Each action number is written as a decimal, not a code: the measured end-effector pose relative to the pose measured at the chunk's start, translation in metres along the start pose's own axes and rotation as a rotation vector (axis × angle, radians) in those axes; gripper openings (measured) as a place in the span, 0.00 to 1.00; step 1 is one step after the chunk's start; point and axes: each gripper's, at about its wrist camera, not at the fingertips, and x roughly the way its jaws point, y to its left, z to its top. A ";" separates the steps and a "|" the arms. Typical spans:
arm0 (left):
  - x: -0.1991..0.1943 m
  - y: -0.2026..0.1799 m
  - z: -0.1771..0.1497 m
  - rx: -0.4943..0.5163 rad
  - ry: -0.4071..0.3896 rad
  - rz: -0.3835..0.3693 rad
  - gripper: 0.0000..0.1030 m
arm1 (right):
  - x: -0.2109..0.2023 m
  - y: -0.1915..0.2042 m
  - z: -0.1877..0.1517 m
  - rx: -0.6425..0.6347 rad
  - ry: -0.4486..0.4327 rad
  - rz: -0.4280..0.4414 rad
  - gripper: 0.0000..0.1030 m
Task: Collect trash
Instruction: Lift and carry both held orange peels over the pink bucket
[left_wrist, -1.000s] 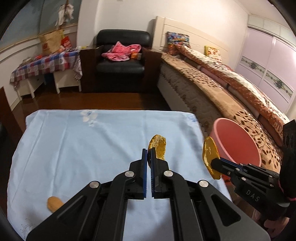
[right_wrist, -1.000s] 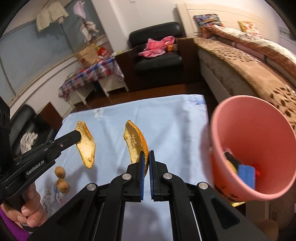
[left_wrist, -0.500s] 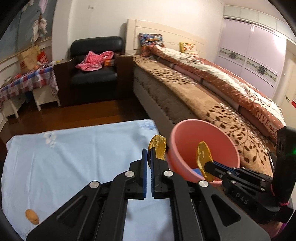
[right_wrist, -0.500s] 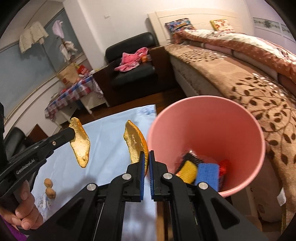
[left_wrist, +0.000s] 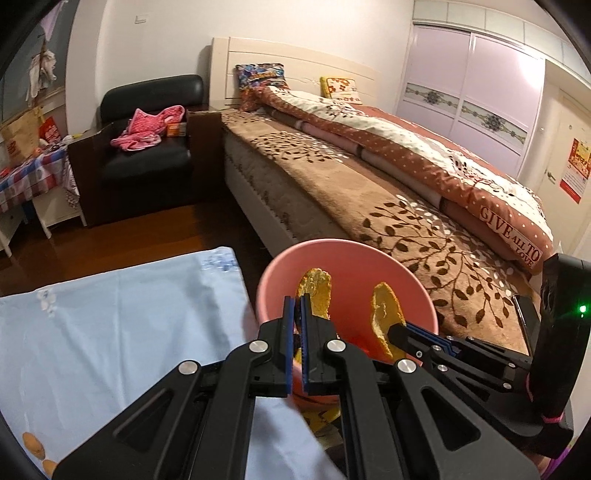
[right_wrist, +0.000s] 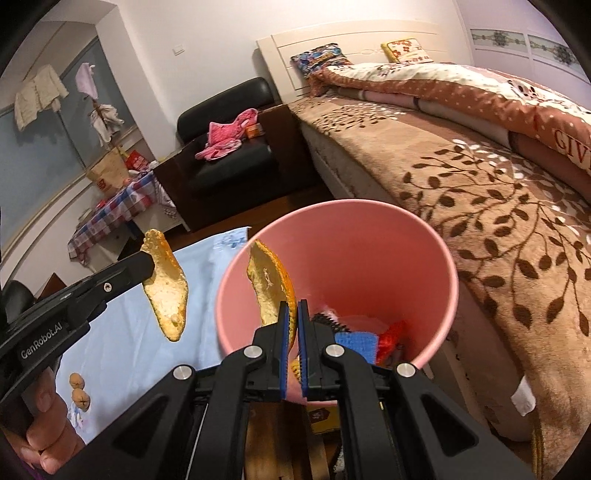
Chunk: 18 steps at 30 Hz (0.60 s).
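Note:
My left gripper is shut on an orange peel and holds it over the near rim of the pink bin. My right gripper is shut on a second orange peel over the open mouth of the pink bin. Each gripper shows in the other's view: the right gripper with its peel, and the left gripper with its peel, which hangs just left of the bin. Trash lies in the bin's bottom, including a blue sponge and a red wrapper.
The table with a light blue cloth stands left of the bin. Two walnuts lie on the cloth; they also show in the left wrist view. A bed with a brown leaf-pattern blanket runs along the right. A black armchair stands behind.
Both grippers have moved right from over the table to the pink bin, each still holding its peel. The bin's mouth now lies directly under the right gripper's peel.

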 end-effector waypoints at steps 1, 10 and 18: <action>0.002 -0.002 0.001 0.002 0.002 -0.004 0.02 | 0.000 -0.003 0.000 0.003 0.001 -0.004 0.04; 0.035 -0.017 0.002 -0.017 0.051 -0.068 0.02 | 0.005 -0.025 0.003 0.024 0.017 -0.039 0.04; 0.059 -0.016 -0.007 -0.048 0.111 -0.090 0.02 | 0.018 -0.036 0.002 0.030 0.043 -0.053 0.04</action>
